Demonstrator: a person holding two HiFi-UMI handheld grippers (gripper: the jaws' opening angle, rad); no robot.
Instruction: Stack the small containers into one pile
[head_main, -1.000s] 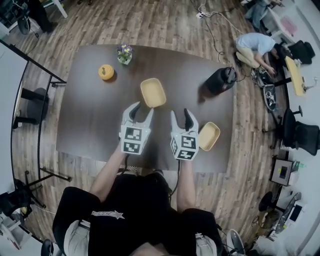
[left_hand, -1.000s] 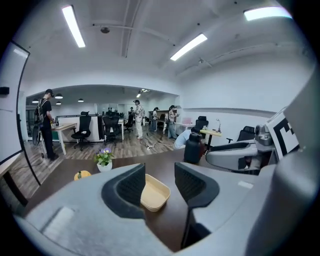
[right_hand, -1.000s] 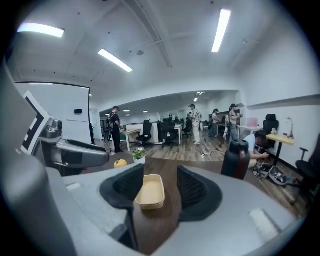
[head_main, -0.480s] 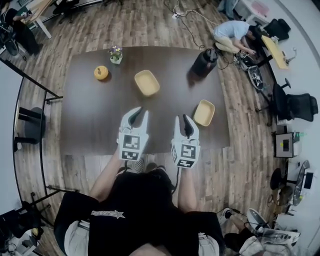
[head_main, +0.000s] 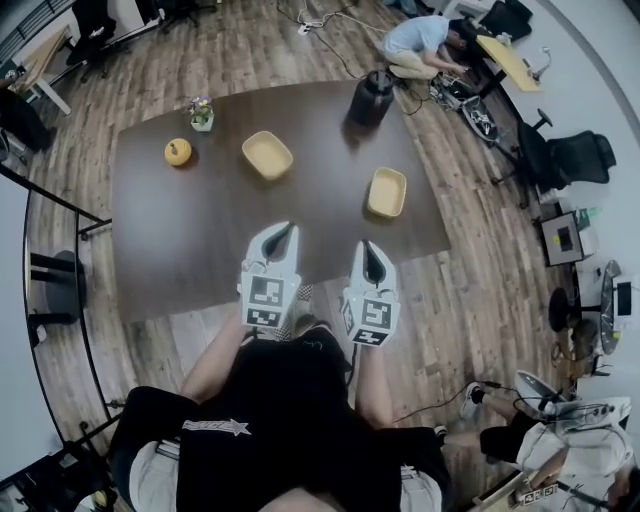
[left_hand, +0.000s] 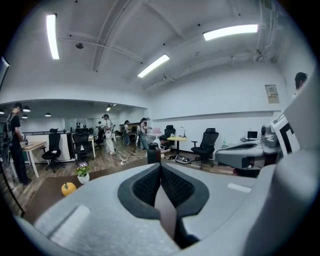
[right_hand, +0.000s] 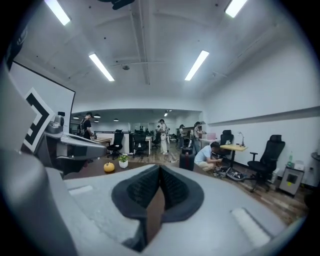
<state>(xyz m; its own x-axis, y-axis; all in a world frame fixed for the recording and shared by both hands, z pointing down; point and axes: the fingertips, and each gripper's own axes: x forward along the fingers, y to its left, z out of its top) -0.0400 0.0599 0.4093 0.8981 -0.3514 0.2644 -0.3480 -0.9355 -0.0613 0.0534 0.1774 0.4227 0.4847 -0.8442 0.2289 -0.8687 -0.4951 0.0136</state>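
Observation:
Two small yellow containers lie apart on the dark table (head_main: 180, 230): one (head_main: 267, 155) at the far middle, the other (head_main: 386, 191) toward the right. My left gripper (head_main: 281, 231) sits over the table's near edge, shut and empty. My right gripper (head_main: 368, 247) is beside it at the near edge, also shut with nothing between its pads. In the left gripper view (left_hand: 160, 167) and the right gripper view (right_hand: 159, 171) the jaws meet tip to tip, tilted up toward the room; neither view shows a container.
An orange pumpkin-like object (head_main: 177, 152) and a small potted plant (head_main: 201, 113) stand at the table's far left. A black cylinder (head_main: 369, 98) stands at the far edge. A person (head_main: 418, 38) crouches on the floor beyond it. Office chairs (head_main: 558, 156) stand to the right.
Both grippers closed from open to shut and drew back toward the near table edge. The head view shifted, so the table and containers now appear farther away.

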